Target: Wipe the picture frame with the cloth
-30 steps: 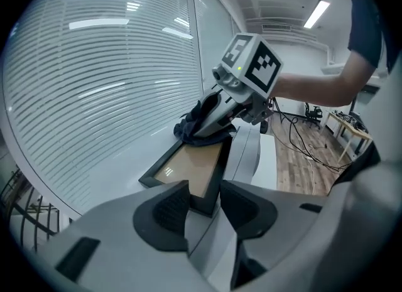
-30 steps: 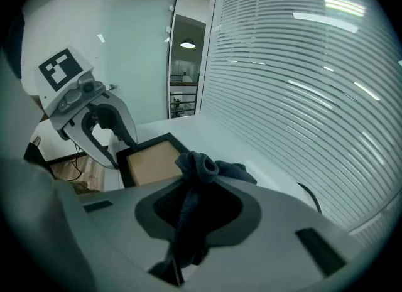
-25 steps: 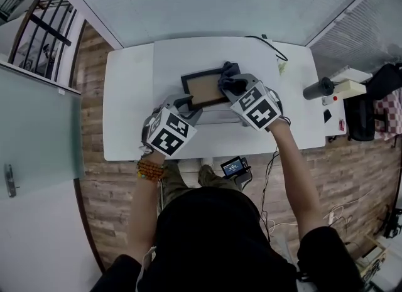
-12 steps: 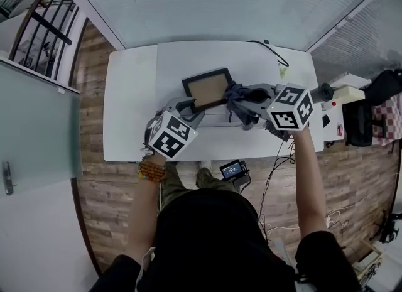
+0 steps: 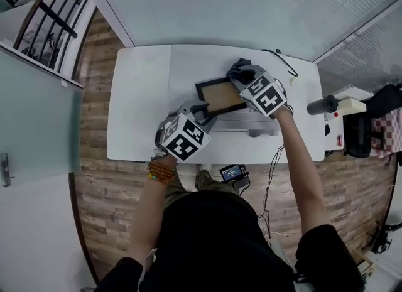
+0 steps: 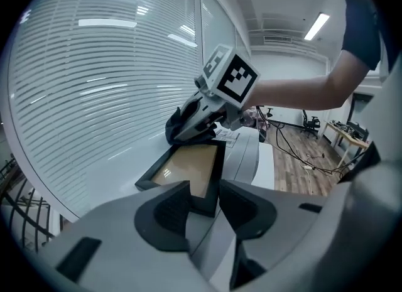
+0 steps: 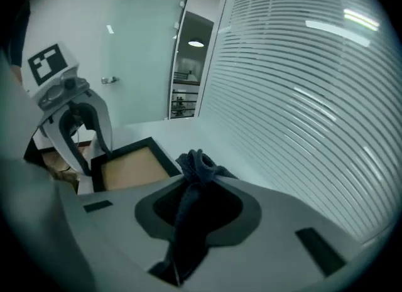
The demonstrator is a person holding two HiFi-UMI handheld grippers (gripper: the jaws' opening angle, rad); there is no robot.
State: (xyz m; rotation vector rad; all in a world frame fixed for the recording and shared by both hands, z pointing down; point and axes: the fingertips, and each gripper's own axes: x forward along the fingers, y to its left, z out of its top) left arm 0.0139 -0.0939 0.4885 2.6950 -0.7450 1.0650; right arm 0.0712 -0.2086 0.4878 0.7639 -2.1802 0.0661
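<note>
Toward the far edge of the white table (image 5: 138, 96), a little right of its middle, lies the picture frame (image 5: 221, 95), black with a tan panel. Its near side rests on a flat grey unit (image 5: 251, 124) that sits along the near edge. The frame lies between the two grippers: the left gripper (image 5: 204, 110) is at its near left corner and the right gripper (image 5: 242, 76) at its far right corner.

Seen in the left gripper view, the frame's near corner stands between the jaws, which have just been closing. The pads lie against its two sides, so they clasp it at a wide spread. The right gripper's jaws are closed on the cloth (image 7: 196, 165), a dark grey bunch that spills out past the fingertips and down between the jaws. In the head view the cloth sits at the frame's far right corner, touching or just over its rim; which one cannot be made out.

A black cable (image 5: 282, 58) runs along the table's far right corner. Off the right edge stands a dark cylinder (image 5: 320, 104). Beyond the near edge, a small device with a lit screen (image 5: 233, 171) lies on the wood floor (image 5: 94, 178). White slatted blinds (image 5: 220, 2) fill the wall behind the far edge, and a frosted glass door (image 5: 31, 127) stands to the left.
</note>
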